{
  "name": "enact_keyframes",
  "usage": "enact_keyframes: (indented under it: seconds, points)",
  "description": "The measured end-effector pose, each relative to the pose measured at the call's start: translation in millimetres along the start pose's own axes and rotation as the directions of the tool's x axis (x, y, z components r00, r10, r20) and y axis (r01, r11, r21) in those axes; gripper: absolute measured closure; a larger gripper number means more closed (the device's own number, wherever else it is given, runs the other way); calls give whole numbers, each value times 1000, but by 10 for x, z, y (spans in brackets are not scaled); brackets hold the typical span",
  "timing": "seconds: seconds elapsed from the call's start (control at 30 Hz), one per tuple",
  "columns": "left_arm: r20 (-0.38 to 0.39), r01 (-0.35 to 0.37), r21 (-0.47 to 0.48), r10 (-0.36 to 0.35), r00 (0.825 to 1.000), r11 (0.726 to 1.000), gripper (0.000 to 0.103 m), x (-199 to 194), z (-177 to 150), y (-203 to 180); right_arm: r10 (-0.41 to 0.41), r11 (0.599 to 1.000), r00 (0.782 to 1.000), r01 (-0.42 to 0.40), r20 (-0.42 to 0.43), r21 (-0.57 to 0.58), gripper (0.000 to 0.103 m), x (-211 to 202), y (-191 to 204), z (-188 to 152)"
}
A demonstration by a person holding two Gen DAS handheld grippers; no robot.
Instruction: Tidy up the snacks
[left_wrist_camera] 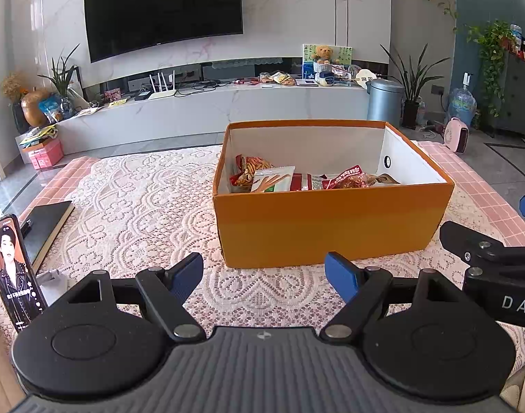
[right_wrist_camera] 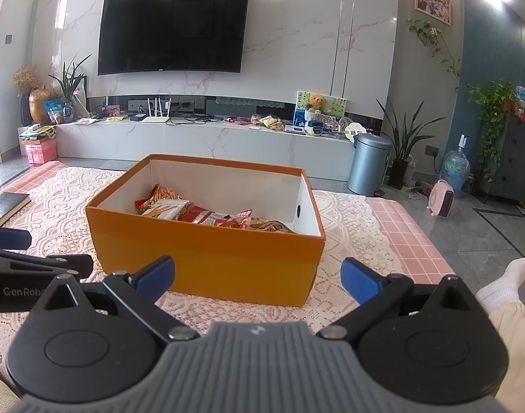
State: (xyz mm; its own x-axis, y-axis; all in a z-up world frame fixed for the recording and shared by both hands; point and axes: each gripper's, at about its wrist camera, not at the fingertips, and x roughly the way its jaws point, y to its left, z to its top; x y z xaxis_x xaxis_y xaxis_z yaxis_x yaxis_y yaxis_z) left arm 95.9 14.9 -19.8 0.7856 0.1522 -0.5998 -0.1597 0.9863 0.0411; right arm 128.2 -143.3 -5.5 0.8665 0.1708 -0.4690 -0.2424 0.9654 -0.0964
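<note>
Nearest the lens in the left wrist view, the left gripper (left_wrist_camera: pixel 264 277) fills the bottom of the frame, its blue pads spread wide with nothing between them. The right gripper (right_wrist_camera: pixel 257 278) sits the same way at the bottom of its own view: parted wide, empty. Each hovers over the lace cloth (left_wrist_camera: pixel 138 186) that covers the counter (right_wrist_camera: pixel 410 241), just short of the orange box (left_wrist_camera: pixel 328 220).

At the lower left of the left view a phone (left_wrist_camera: pixel 16 272) stands propped upright, with a dark notebook (left_wrist_camera: pixel 47 227) lying flat beyond it.

The box stands centre-right in the left view and centre in the right view, open-topped, its near wall facing both grippers. The snack packets (left_wrist_camera: pixel 297 175) lie inside on its floor, toward the middle, piled loosely and overlapping; none shows on the cloth outside. From either gripper they are ahead and below the box rim, so reaching them likely means going over the near wall and down.

The packets look like thin foil or plastic pouches: probably light, soft, crinkly and somewhat slick, with contents that could crush. A pinch on a sealed edge or corner seems the safer hold. The cardboard box looks stiff and light, and could slide on the lace if pushed.

Farthest back, at the top of the frame, a television (right_wrist_camera: pixel 173 29) hangs on the marble wall.
</note>
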Motion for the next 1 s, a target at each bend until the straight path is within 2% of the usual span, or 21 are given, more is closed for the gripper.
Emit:
enact_keyframes:
  seconds: [1.0]
  points:
    - [-1, 1, 1, -1, 1000, 1000, 9, -2, 1, -7, -1, 1000, 1000, 1, -2, -9, 4, -5, 4, -9]
